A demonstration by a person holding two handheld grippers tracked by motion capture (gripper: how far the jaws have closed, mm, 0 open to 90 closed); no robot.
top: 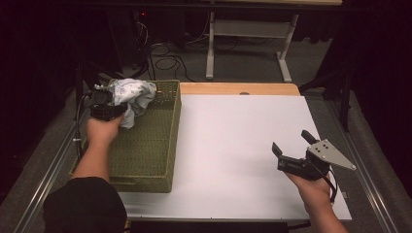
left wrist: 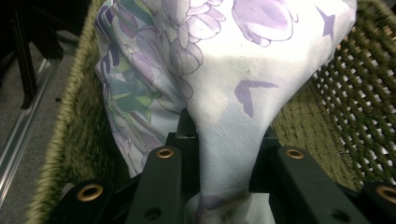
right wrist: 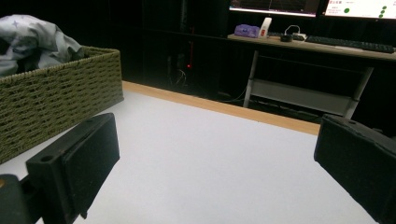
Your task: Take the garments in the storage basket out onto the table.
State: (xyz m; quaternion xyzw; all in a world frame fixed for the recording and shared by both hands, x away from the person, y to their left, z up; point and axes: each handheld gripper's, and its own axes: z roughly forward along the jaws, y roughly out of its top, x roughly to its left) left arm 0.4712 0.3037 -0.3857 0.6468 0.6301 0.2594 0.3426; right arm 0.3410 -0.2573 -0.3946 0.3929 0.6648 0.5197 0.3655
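We have the left gripper [top: 108,104] clamped on a bunched fold of the flowered cloth [top: 132,94], which hangs over the far end of the green wicker basket [top: 160,145]. We should lift straight up until the trailing hem clears the rim. The right gripper [top: 291,158] waits over the white table [top: 233,145], jaws wide and empty, ready to catch a loose corner.

Left tool [top: 112,104] clamped shut, raised; right tool [top: 291,145] gapes wide, level.
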